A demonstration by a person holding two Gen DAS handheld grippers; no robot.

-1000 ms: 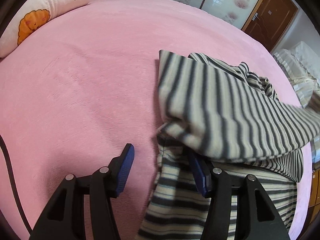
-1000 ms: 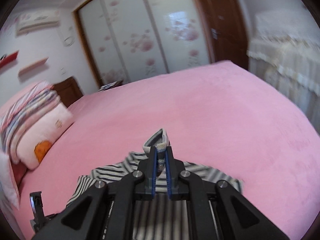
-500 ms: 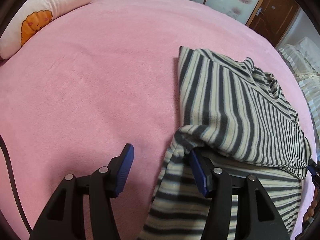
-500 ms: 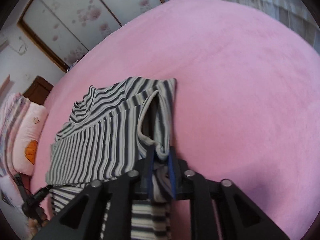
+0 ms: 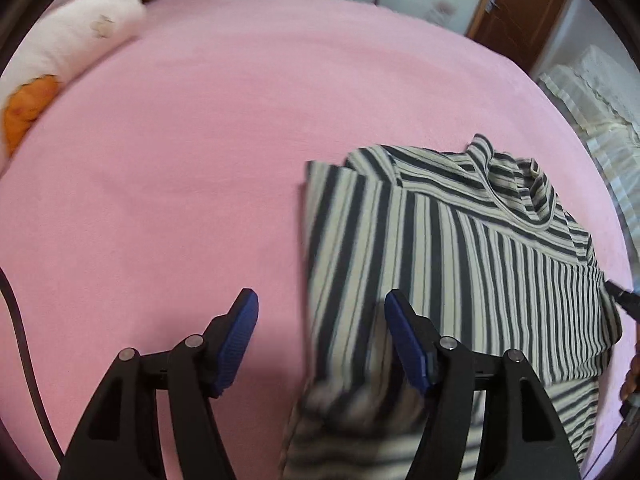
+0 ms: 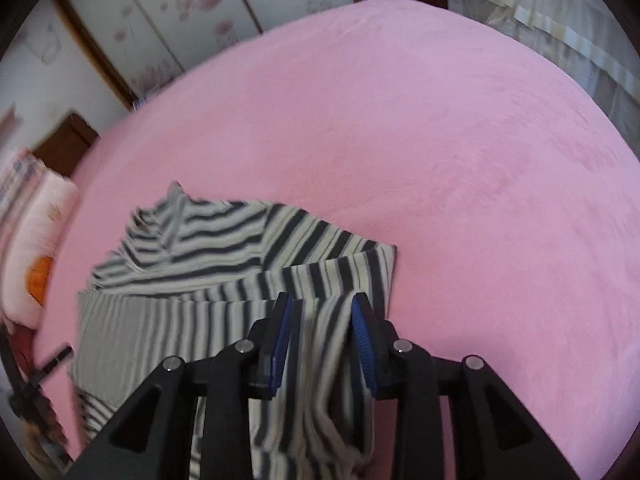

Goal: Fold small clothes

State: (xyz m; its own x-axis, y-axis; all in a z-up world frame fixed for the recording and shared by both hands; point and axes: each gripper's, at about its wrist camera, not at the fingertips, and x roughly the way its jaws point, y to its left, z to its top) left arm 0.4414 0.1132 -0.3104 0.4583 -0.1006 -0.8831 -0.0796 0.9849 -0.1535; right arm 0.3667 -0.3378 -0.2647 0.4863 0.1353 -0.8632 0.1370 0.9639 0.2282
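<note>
Both grippers have just let go: the left gripper (image 5: 320, 326) and right gripper (image 6: 322, 328) gape over the striped top (image 5: 472, 256), now folded on the pink bed (image 5: 180, 160) near its right edge.

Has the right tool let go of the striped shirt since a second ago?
Yes. The right tool now stands open over the striped shirt, which lies folded on the pink bed instead of hanging pinched above it.

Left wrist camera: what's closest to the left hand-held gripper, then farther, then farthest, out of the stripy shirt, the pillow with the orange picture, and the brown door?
From the left hand-held gripper:
1. Stripy shirt, right beside the gripper, under its right finger, on the pink bed.
2. Pillow, far left at the bed's edge.
3. Brown door, top right, beyond the bed.
</note>
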